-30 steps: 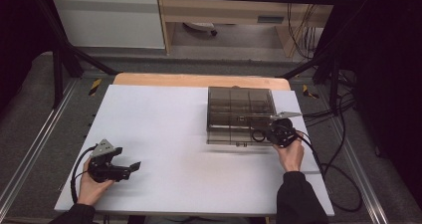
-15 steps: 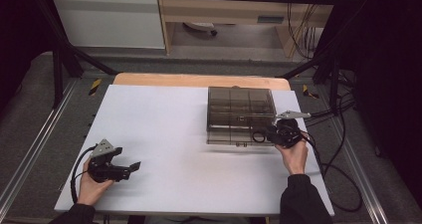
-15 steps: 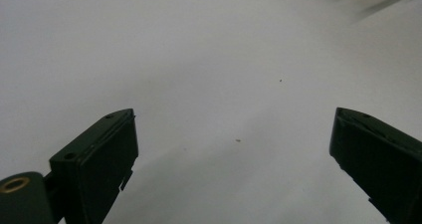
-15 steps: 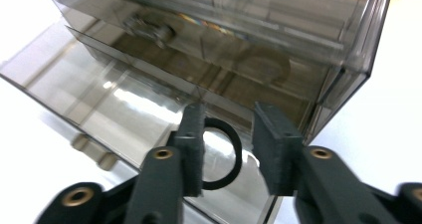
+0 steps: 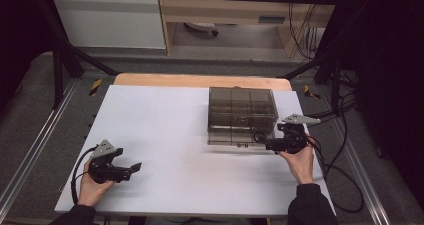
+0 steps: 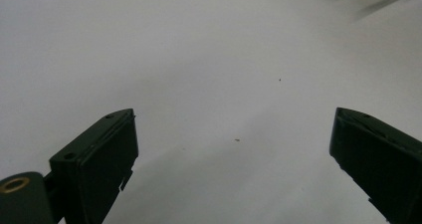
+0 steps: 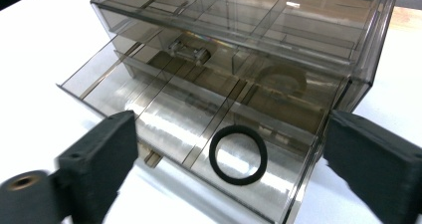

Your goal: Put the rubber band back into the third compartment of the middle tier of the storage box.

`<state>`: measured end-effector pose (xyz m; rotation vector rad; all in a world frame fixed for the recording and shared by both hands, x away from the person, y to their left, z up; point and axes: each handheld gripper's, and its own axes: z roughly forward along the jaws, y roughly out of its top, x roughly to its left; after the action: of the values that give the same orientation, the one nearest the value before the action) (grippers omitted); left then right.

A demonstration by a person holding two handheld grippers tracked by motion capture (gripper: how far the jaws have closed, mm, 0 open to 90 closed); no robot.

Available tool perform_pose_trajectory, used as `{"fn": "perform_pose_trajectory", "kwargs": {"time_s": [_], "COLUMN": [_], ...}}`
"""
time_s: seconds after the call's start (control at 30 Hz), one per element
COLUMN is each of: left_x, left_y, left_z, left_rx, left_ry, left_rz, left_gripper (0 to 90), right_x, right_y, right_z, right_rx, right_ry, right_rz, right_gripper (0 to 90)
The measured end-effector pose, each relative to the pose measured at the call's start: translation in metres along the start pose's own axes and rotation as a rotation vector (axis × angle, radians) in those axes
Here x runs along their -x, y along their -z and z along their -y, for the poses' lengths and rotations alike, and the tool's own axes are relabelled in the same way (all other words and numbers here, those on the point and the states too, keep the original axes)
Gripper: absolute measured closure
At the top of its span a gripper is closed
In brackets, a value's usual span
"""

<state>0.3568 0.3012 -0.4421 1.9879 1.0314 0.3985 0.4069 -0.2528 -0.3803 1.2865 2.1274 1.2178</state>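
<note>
The right claw [image 7: 229, 164] stands wide open with nothing between its jaws, which frame the near right corner of a pulled-out drawer [image 7: 164, 114]. Lying flat in that drawer's right-hand compartment, just ahead of the jaws, is a black ring [image 7: 238, 155], most likely an elastic band or rubber loop. It looks light and soft, so it would probably flatten and fold under a pinch rather than resist. Its thin profile sits flush on the smooth, glossy floor of the drawer, which I judge slippery: a jaw tip would need to get under or across one side of the loop, and a pinch across a single strand of the band seems the surest hold.

The drawer belongs to a smoky, see-through plastic organiser [image 7: 278, 30] with divided compartments, and a handle [image 7: 189, 52] shows on the tier above. The box looks stiff but light and thin-walled, so a push from the claw could slide the whole unit on the counter [image 5: 165, 115]; the drawer front or its handle is the natural place to take hold.

In the high view the right claw [image 5: 260, 141] sits at the organiser's [image 5: 242, 105] near right corner, held in the person's right hand [image 5: 299, 162].

Well apart, at the counter's near left, the left claw [image 5: 135, 168] rests in the left hand [image 5: 90, 187]. Its own view shows its jaws spread wide over bare white surface [image 6: 209, 59], holding nothing.
</note>
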Motion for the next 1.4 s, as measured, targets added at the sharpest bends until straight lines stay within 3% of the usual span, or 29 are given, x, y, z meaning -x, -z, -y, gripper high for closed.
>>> {"fn": "perform_pose_trajectory", "kwargs": {"time_s": [0.2, 0.67, 0.8, 1.2, 1.4], "left_x": [0.0, 0.001, 0.001, 0.002, 0.002], "left_y": [0.0, 0.0, -0.001, 0.0, 0.0], "left_z": [0.0, 0.0, 0.0, 0.001, 0.001], "left_rx": [-0.001, -0.002, -0.005, -0.003, -0.005], "left_ry": [-0.001, -0.002, -0.005, -0.008, -0.01], "left_rz": [0.002, 0.004, 0.005, 0.008, 0.009], "left_gripper": [4.7, 4.8, 4.7, 4.8, 4.7], "right_x": [-0.001, 0.007, 0.013, 0.021, 0.021], "right_y": [0.005, 0.011, 0.011, 0.013, 0.012], "right_z": [0.012, 0.043, 0.06, 0.086, 0.09], "right_rx": [0.01, -0.007, -0.015, -0.04, -0.061], "right_ry": [0.004, -0.019, -0.035, -0.023, 0.0], "right_rz": [-0.014, -0.055, -0.084, -0.142, -0.143], "right_gripper": [0.7, 0.5, 0.4, 0.3, 0.3]}}
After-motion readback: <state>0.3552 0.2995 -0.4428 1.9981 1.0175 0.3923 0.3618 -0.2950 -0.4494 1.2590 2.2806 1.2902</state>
